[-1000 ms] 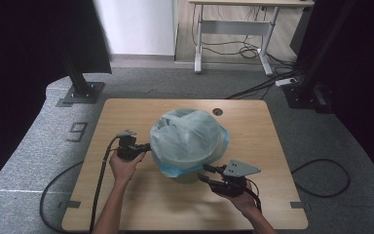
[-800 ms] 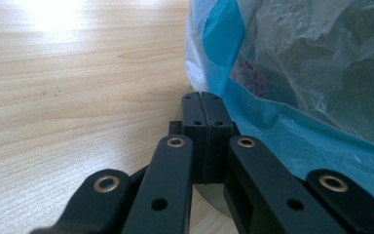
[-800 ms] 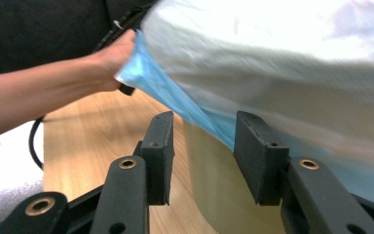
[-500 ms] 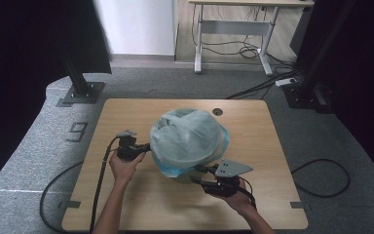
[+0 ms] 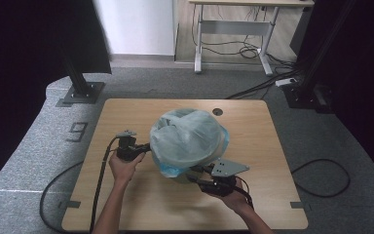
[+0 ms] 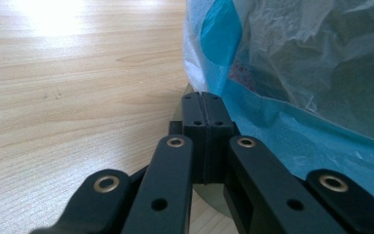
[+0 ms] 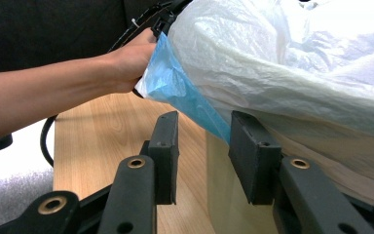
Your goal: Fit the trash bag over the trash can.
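Beige bin wall [image 7: 233, 180] under plastic liner [image 7: 292, 63]

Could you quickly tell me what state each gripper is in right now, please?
Left gripper: jaws shut at the bin's rim; whether they pinch the bag cannot be told.
Right gripper: jaws open, just been closing, blue bag edge between them.

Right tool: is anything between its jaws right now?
Yes. In the right gripper view the bag's blue hem hangs into the gap of the right tool, over the bin wall; the pads aren't pressing it.
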### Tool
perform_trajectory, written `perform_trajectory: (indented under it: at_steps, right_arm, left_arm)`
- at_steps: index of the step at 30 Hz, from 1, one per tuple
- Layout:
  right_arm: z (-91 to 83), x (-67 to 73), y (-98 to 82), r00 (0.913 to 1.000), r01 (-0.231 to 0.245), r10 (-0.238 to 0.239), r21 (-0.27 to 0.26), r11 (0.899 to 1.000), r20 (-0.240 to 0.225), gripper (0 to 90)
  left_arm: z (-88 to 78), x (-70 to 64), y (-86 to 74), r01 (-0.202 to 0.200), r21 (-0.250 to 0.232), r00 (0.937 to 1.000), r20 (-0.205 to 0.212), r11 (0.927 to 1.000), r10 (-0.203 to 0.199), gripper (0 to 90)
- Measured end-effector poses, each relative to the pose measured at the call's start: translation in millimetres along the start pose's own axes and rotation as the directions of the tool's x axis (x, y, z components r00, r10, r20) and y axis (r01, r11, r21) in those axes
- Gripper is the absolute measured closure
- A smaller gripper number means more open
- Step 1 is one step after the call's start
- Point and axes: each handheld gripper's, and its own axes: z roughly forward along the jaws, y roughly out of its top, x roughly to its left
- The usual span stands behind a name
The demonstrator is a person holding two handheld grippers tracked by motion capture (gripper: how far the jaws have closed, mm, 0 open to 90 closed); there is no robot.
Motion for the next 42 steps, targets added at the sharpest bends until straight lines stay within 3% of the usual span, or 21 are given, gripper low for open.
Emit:
perform_trajectory:
  at_steps: [3, 6, 9, 10, 13, 25, 28, 29, 30, 31, 32, 35, 36, 39, 42]
  right_arm:
    - [1.8, -0.1, 0.1, 1.0, 0.001, -0.001, 0.001, 1.0, 0.003, 62.7]
    - [4.3, -0.3, 0.9, 0.9999, -0.01, 0.01, -0.009, 1.0, 0.009, 68.4]
    - [5.9, -0.4, 1.7, 0.9998, -0.014, 0.015, -0.011, 1.0, 0.016, 76.7]
    - [5.8, -1.2, 1.7, 0.9997, -0.021, 0.022, -0.018, 1.0, 0.012, 83.1]
    - [5.2, -2.2, 1.6, 0.9997, -0.024, 0.024, -0.024, 0.999, 0.008, 88.6]
    - [11.0, -5.3, -17.4, 0.9983, -0.048, 0.049, 0.025, 0.999, -0.033, 89.1]
    - [10.1, -7.7, -24.1, 0.9971, -0.067, 0.068, 0.026, 0.997, -0.033, 89.0]
    - [5.5, -8.1, -25.2, 0.9972, -0.068, 0.068, 0.014, 0.998, -0.029, 88.9]
    - [3.4, -8.1, -25.1, 0.9974, -0.066, 0.067, 0.007, 0.998, -0.028, 88.8]
    - [3.4, -8.1, -25.1, 0.9974, -0.066, 0.067, 0.007, 0.998, -0.028, 88.8]
    - [0.3, -8.2, -24.6, 0.9975, -0.065, 0.065, -0.002, 0.998, -0.026, 88.8]
    - [-13.0, -11.5, -23.3, 0.9969, -0.078, 0.078, -0.032, 0.996, -0.012, 88.3]
    - [-13.0, -11.5, -23.3, 0.9969, -0.078, 0.078, -0.032, 0.996, -0.012, 88.3]
    - [-21.8, -14.2, -23.7, 0.9961, -0.088, 0.088, -0.049, 0.995, 0.004, 85.4]
    - [-31.6, -16.0, -22.7, 0.9957, -0.089, 0.09, -0.063, 0.994, 0.023, 80.6]
  left_arm:
    - [0.0, -0.7, 0.2, -0.001, 0.0, 1.0, 0.002, 1.0, 0.001, 89.9]
    - [0.0, -1.6, 0.1, -0.003, 0.001, 1.0, 0.004, 1.0, 0.003, 89.9]
    - [-0.9, -2.8, 0.1, -0.006, 0.0, 1.0, 0.005, 1.0, 0.006, 90.0]
    - [-1.6, -3.5, -0.1, -0.008, -0.002, 1.0, 0.006, 1.0, 0.008, 90.0]
    - [-1.9, -4.0, -0.4, -0.01, -0.003, 0.9999, 0.008, 0.9999, 0.01, 90.0]
    - [2.6, -2.3, -8.2, -0.006, 0.007, 0.9999, 0.011, 1.0, 0.006, 90.0]
    - [-3.1, -1.5, -9.2, -0.021, -0.017, 0.9997, -0.011, 0.9996, 0.021, 89.9]
    - [-7.3, -1.8, -8.7, -0.026, -0.039, 0.9995, -0.02, 0.9989, 0.025, 79.4]
    - [-16.9, -2.5, -7.4, -0.031, -0.079, 0.9989, -0.037, 0.9964, 0.028, 74.6]
    - [-16.9, -2.5, -7.4, -0.031, -0.079, 0.9989, -0.037, 0.9964, 0.028, 69.4]
    - [-25.1, -3.1, -6.7, -0.025, -0.104, 0.9991, -0.037, 0.9943, 0.022, 69.4]
    - [-44.6, -6.9, -6.6, -0.036, -0.149, 0.998, -0.057, 0.9882, 0.028, 52.7]
    - [-51.5, -9.2, -7.2, -0.041, -0.161, 0.9976, -0.062, 0.9862, 0.032, 52.7]
    - [-67.1, -21.4, -10.9, -0.069, -0.16, 0.9972, -0.04, 0.9847, 0.063, 47.8]
    - [-75.3, -44.1, -19.3, -0.12, -0.132, 0.9927, -0.003, 0.9839, 0.12, 40.1]
